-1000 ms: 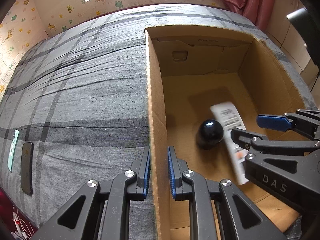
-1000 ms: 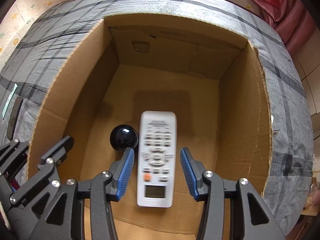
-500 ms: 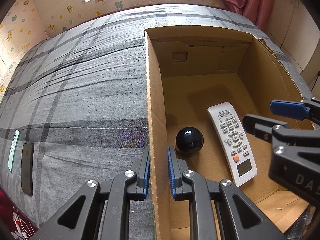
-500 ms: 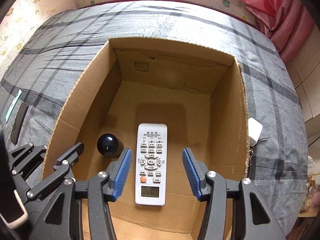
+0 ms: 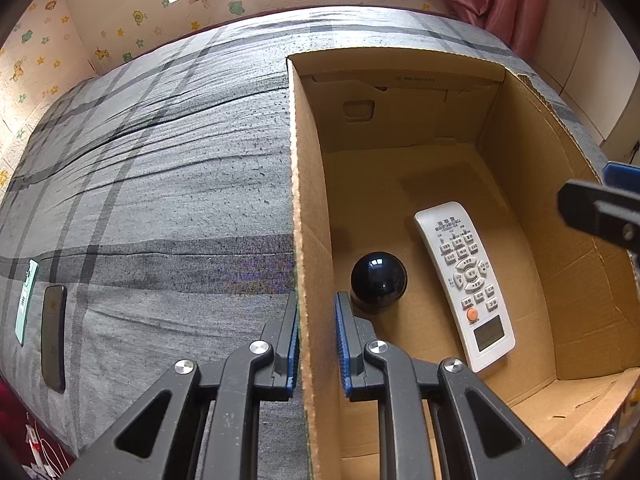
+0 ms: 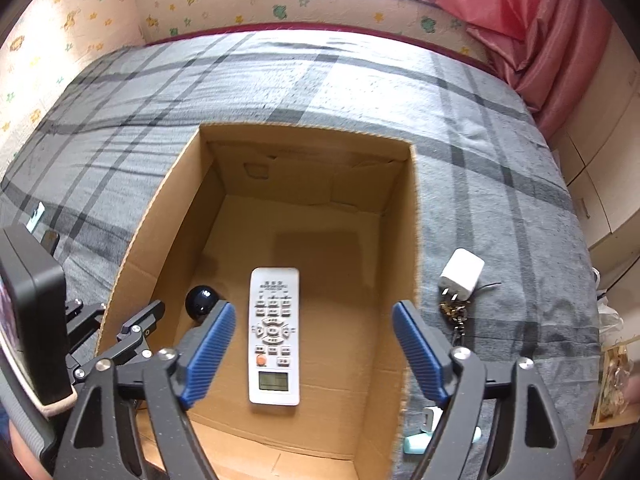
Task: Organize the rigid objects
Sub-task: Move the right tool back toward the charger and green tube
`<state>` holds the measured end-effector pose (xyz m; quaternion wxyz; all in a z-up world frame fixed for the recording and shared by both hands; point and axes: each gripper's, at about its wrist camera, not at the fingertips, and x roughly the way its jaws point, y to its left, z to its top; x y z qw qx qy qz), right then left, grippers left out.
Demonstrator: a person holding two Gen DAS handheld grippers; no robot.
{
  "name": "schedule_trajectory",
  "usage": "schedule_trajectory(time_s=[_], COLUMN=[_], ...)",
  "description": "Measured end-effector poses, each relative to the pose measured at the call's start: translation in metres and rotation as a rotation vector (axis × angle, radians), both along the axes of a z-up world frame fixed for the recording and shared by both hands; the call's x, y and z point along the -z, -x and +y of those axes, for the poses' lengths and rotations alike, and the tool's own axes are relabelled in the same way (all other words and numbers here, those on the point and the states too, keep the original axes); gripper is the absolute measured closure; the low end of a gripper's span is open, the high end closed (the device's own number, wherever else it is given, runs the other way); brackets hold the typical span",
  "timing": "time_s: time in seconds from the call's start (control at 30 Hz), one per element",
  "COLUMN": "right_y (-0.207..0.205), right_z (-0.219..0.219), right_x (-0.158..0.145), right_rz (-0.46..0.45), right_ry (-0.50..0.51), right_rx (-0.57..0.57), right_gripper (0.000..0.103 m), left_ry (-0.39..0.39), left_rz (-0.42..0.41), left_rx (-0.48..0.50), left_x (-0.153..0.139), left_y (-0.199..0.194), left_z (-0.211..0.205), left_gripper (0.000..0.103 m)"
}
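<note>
I had the white remote lying flat on the floor of the cardboard box, beside the black ball. My right hand-held gripper hung above it, jaws opening wide, nothing between them. My left hand-held gripper pinched the box wall. I thought a slow, straight lift was best. The white charger waited near the bed's right edge; the blue thing below was half hidden.

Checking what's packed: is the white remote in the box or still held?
In the box: the remote lies flat on the box floor, buttons up, untouched.
</note>
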<state>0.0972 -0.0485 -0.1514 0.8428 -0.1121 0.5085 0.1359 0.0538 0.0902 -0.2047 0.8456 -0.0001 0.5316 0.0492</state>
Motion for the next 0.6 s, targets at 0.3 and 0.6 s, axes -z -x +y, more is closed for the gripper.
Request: schedule_trajectory(time_s=[0.3,0.6], right_y=[-0.002,0.004], right_z=[-0.037,-0.082], right_x=[-0.024,-0.030], right_rz=[-0.054,-0.077], right_ry=[-0.024,-0.021], right_rx=[0.052,0.098], right_gripper=[0.000,0.000], left_ry=[0.006,0.004], left_rz=[0.001,0.002], left_rx=[0.001,0.001], left_x=[0.001,0.001], left_y=[0.000,-0.001], left_z=[0.001,0.000], left_gripper=[0.086,0.086])
